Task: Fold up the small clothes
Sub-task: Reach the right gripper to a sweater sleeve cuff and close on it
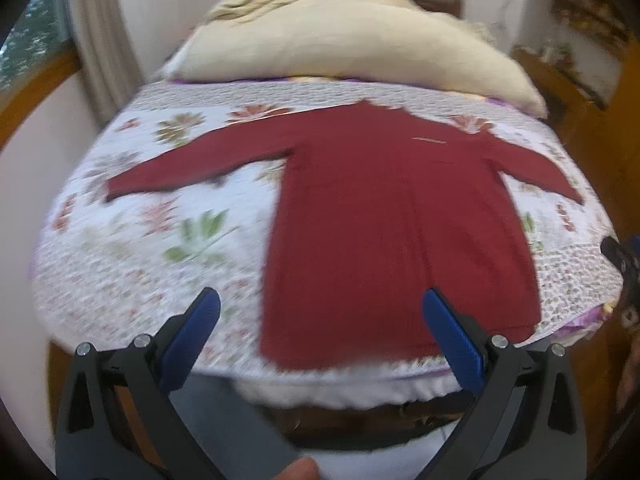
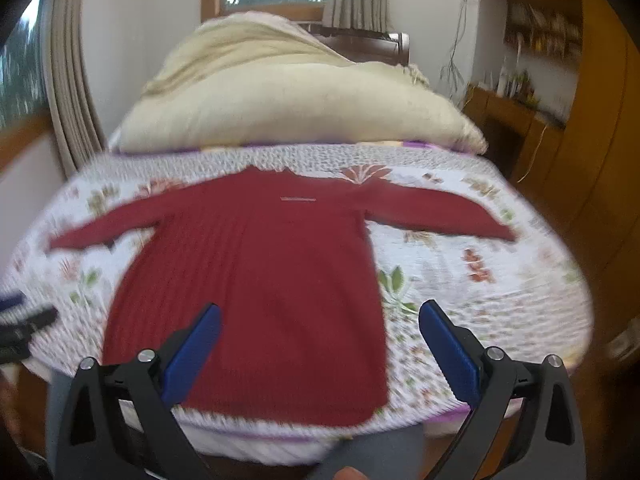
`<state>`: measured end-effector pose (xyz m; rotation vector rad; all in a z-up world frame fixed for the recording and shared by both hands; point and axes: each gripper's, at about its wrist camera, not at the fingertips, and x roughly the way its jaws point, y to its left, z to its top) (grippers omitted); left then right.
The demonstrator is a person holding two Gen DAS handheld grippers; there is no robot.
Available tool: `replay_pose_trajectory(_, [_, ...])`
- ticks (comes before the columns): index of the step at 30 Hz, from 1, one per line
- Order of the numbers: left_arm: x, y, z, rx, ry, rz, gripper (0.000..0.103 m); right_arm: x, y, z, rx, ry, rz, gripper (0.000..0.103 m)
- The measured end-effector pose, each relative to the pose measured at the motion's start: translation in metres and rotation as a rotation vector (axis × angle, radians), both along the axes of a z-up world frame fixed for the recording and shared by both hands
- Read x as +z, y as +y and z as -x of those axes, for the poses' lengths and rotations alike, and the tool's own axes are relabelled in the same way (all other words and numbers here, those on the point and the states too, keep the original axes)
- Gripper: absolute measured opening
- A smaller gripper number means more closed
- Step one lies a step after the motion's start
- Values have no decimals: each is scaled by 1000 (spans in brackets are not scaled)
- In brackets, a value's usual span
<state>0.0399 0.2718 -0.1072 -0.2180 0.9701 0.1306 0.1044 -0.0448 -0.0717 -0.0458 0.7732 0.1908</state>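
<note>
A dark red long-sleeved sweater (image 1: 392,220) lies flat on the floral quilt (image 1: 132,240), collar toward 12 o'clock, hem at the bed's near edge, sleeves stretched out toward 9 and 3 o'clock. A cream pillow (image 1: 340,44) sits beyond the collar. The left gripper (image 1: 320,308) hangs over the hem's left corner, jaws spread wide and empty; the right gripper (image 2: 320,316) hangs over the hem's right part, likewise spread and holding nothing. Folding looks not yet begun: this seems the approach to a first grasp. The next move likely calls for lowering each gripper onto a sleeve or side edge and pinching only cloth, not quilt.
</note>
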Motion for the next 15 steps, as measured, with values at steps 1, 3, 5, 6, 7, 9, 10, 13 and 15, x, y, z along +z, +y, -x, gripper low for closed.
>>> replay_pose_trajectory(1, [-10,2,-8,-17,7,46,100,-6,-11,-11,-16,17,-33,99])
replay_pose_trajectory(3, [-33,9,-28,-5,39,113,100,-27,-46,-49,-70,109,-124,99])
replay_pose_trajectory(5, [-45,7,-43,-9,46,102,100,-48,-81,-80,-142,186,-214,90])
replay_pose_trajectory(6, [-49,6,-48,-14,48,94,100,-60,-106,-98,-188,213,-284,87])
replay_pose_trajectory(7, [-53,3,-55,-23,48,100,100,-73,-130,-115,-238,244,-333,83])
replay_pose_trajectory(9, [-58,-1,-64,-39,48,137,100,-95,-173,-142,-336,298,-399,74])
replay_pose_trajectory(10, [-62,-4,-70,-51,52,166,100,-103,-189,-153,-369,316,-442,69])
replay_pose_trajectory(13, [-71,-14,-83,-82,66,215,100,-136,-252,-193,-482,374,-634,57])
replay_pose_trajectory(15, [-76,-21,-93,-112,73,251,100,-153,-294,-216,-553,368,-794,54])
